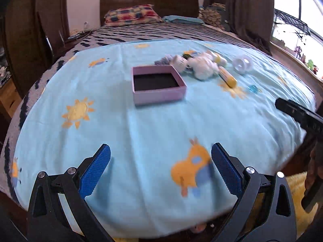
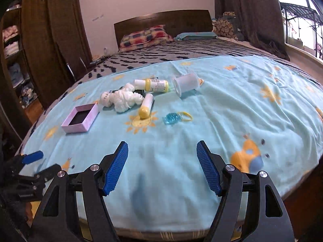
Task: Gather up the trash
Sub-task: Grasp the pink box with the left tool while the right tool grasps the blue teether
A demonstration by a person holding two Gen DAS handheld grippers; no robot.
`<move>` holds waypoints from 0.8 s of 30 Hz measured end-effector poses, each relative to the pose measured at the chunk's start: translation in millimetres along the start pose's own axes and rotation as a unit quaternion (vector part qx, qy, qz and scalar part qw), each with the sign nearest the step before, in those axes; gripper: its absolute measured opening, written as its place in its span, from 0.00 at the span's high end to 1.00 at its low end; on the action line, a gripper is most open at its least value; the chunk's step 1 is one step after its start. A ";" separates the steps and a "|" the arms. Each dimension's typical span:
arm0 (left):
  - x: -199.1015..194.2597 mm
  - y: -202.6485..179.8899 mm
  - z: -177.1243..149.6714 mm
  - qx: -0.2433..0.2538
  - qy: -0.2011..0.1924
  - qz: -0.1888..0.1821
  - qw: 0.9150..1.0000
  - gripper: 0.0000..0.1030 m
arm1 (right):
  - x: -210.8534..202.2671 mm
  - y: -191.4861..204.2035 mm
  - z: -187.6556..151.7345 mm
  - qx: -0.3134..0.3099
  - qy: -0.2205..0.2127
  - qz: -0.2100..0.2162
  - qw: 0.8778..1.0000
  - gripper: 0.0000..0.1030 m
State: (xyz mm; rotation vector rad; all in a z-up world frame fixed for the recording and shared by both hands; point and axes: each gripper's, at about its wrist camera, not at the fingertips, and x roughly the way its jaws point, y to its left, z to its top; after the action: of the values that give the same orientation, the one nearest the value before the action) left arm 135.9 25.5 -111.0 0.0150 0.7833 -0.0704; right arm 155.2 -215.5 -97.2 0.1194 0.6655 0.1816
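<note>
An open pink box [image 1: 159,95] [image 2: 75,129] with a dark inside sits on the light blue blanket [image 1: 161,125] [image 2: 181,171]. Behind and to the right of it lie a white crumpled wad [image 1: 202,66] [image 2: 125,96], a yellow-capped tube [image 1: 227,76] [image 2: 146,105], a yellow and white bottle [image 2: 155,84], a clear plastic cup [image 1: 242,64] [image 2: 186,84] on its side, and a small blue wrapper [image 1: 253,88] [image 2: 171,119]. My left gripper [image 1: 160,151] and right gripper [image 2: 162,147] both hang open above the blanket's near part, with nothing between their blue pads.
The bed's grey patterned cover [image 2: 181,50], pillows [image 2: 145,36] and dark headboard [image 2: 161,20] lie beyond. A brown wardrobe [image 2: 50,40] stands on the left. On the right are curtains [image 2: 252,10] and a bright window [image 2: 302,10].
</note>
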 end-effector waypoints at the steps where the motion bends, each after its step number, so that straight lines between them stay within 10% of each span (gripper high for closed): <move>1: 6.1 1.0 5.3 -0.005 0.000 0.006 1.000 0.08 | 8.9 0.7 -0.5 0.000 0.004 -0.001 1.000 0.31; 12: 62.4 -1.8 43.1 -0.022 0.029 0.024 0.999 0.08 | 57.4 -4.5 5.9 0.004 0.026 -0.014 1.000 0.37; 21: 86.4 0.9 69.2 -0.031 0.055 0.005 0.998 0.09 | 79.3 -10.7 20.3 0.008 0.039 -0.019 0.999 0.62; 24: 88.1 -0.3 73.2 -0.026 0.051 0.012 0.998 0.23 | 80.2 -9.8 20.3 0.004 0.040 -0.022 0.999 0.68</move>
State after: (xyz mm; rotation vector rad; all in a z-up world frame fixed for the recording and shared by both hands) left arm 249.7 17.2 -121.2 -0.0217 0.8875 -0.0273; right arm 231.0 -209.7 -131.3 0.1053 0.7475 0.1430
